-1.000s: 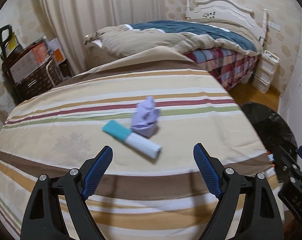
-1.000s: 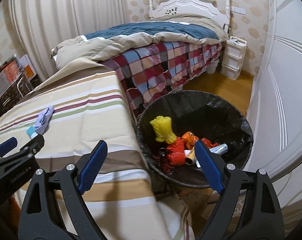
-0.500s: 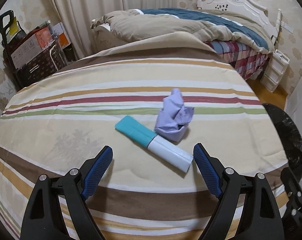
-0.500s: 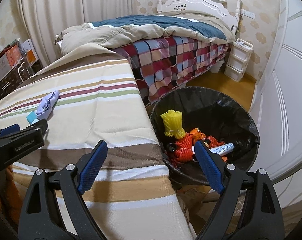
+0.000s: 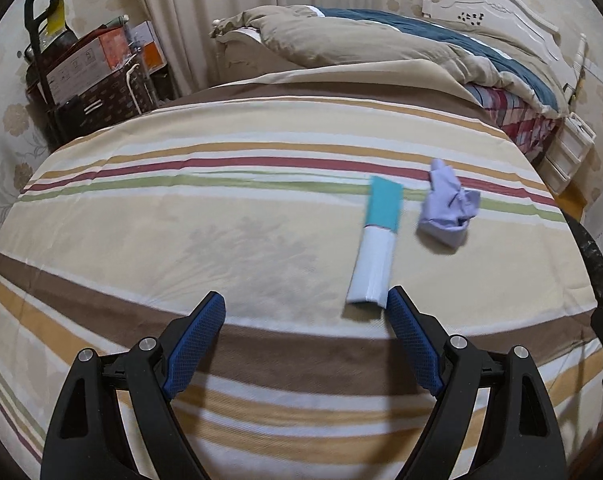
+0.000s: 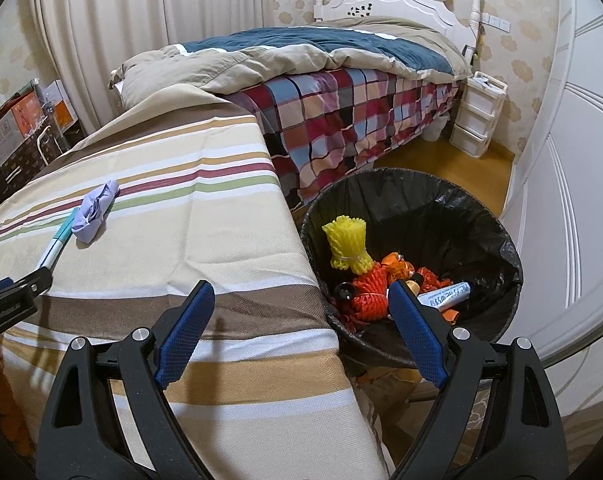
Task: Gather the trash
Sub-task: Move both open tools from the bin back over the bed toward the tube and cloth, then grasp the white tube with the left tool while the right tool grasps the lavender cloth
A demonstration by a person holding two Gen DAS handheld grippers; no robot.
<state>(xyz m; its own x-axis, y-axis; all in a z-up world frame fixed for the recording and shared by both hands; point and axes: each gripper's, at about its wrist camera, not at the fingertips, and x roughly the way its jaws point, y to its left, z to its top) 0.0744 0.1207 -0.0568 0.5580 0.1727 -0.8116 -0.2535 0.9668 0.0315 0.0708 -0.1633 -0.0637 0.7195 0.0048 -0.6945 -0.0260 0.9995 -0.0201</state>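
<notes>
A teal and white tube (image 5: 377, 238) lies on the striped cloth (image 5: 181, 208), with a crumpled lilac tissue (image 5: 447, 210) just to its right. My left gripper (image 5: 305, 312) is open and empty, and its right fingertip is close to the tube's white end. In the right wrist view the tube (image 6: 57, 246) and tissue (image 6: 95, 212) lie at far left. My right gripper (image 6: 301, 300) is open and empty over the cloth's edge, beside the black-lined bin (image 6: 481, 216), which holds yellow net, orange net and a white tube.
A bed (image 6: 341, 92) with a checked cover stands behind the bin. White drawers (image 6: 475, 116) sit by the headboard. Boxes and a cart (image 5: 81, 72) stand at the far left. A white wardrobe door (image 6: 573, 200) is at the right.
My left gripper has moved forward and swung left, so the tube and tissue now sit right of centre and nearer. My right gripper has shifted a little towards the bin.
</notes>
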